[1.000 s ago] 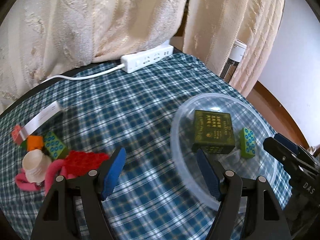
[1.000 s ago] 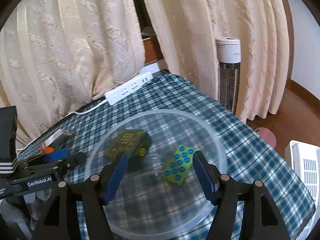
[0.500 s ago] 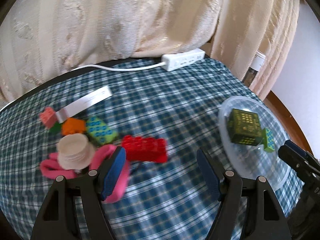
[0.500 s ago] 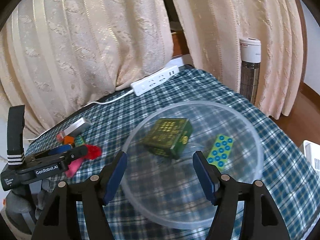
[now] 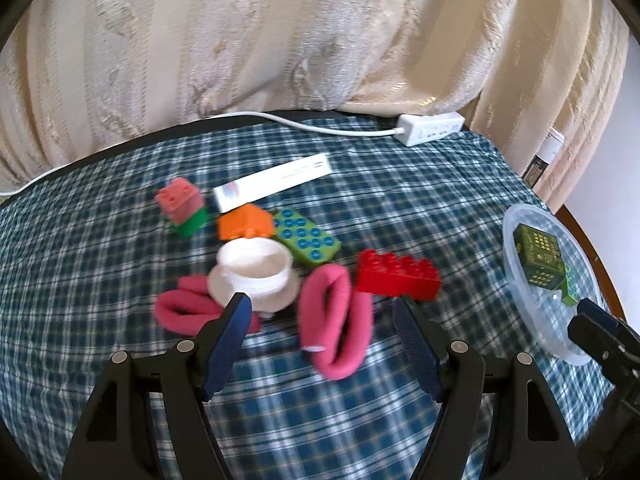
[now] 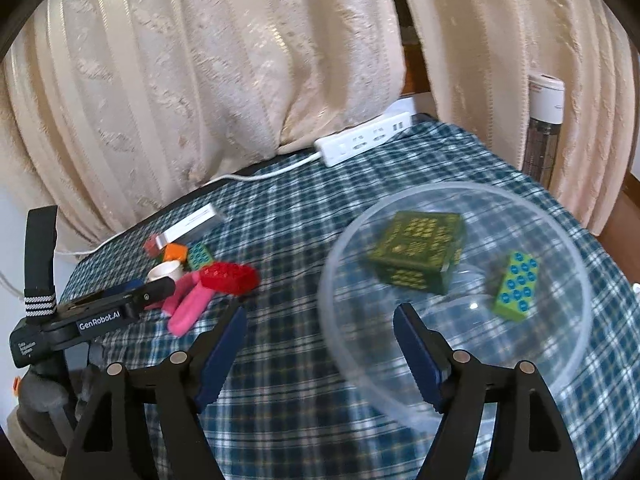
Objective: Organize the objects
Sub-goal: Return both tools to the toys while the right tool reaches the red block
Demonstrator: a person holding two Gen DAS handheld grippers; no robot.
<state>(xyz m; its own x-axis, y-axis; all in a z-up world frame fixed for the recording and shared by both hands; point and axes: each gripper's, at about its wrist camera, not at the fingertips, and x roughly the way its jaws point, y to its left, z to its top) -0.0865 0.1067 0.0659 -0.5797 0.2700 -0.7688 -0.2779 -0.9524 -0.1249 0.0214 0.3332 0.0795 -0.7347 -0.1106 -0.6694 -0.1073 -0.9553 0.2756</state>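
My left gripper is open and empty, hovering over a heap of objects: a pink sock right between its fingers' line, a white cup, a red brick, a green dotted block, an orange block and a pink-and-green block. My right gripper hangs empty with its jaws opening, over the left rim of a clear plastic bowl. In the bowl lie a dark green box and a green dotted block. The left gripper also shows in the right wrist view.
A white flat box lies behind the heap. A white power strip with its cord sits at the table's far edge, against cream curtains. The blue checked tablecloth covers a round table. A tall white appliance stands beyond the right edge.
My left gripper swung left from the bowl to over the heap of blocks and sock. My right gripper drifted left, so the bowl now lies to its right, and its jaws spread wider.
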